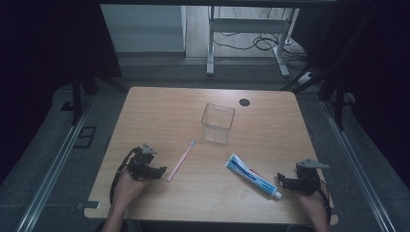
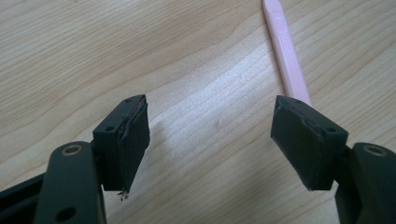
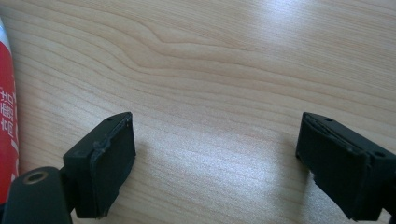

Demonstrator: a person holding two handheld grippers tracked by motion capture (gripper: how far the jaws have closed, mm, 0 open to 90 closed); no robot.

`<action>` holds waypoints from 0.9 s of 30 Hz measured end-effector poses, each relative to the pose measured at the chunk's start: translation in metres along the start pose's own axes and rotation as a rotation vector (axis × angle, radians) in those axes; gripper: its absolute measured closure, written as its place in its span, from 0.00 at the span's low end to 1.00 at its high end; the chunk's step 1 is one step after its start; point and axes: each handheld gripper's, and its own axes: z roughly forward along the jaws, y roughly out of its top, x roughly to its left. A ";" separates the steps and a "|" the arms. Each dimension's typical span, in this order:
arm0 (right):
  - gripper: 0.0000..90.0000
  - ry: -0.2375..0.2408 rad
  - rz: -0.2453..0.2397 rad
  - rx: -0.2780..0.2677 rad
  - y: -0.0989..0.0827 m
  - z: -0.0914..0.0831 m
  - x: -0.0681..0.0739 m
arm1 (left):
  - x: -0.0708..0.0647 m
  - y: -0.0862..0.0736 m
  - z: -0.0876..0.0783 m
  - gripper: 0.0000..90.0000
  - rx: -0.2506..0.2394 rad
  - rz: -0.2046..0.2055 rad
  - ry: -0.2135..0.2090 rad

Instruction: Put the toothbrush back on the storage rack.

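A pink toothbrush [image 1: 181, 161] lies slanted on the wooden table [image 1: 159, 111], its head toward a clear plastic cup [image 1: 217, 123] that stands upright mid-table. A blue and white toothpaste tube [image 1: 252, 176] lies to the right, cap end nearest the right gripper. My left gripper [image 1: 160, 171] rests low at the front left, open, its tips just left of the toothbrush handle [image 2: 287, 56]. The right gripper [image 1: 282, 181] sits at the front right, open and holding nothing, close to the tube's cap. In the right gripper view the tube's red side [image 3: 6, 107] runs along the left edge.
A round black grommet [image 1: 244, 102] sits near the table's far edge. Beyond the table stand a desk frame [image 1: 246, 43] and floor cables. Metal rails run along both sides of the table on the floor.
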 end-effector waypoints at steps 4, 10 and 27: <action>0.13 0.000 0.000 0.000 0.000 0.000 0.000 | -0.001 0.010 0.003 0.34 0.042 0.009 -0.017; 0.13 0.000 0.000 0.000 0.000 0.000 0.000 | -0.003 0.025 0.009 0.37 0.096 0.018 -0.039; 0.13 0.000 -0.001 0.000 0.000 0.000 0.000 | -0.014 0.081 0.027 0.50 0.256 0.041 -0.099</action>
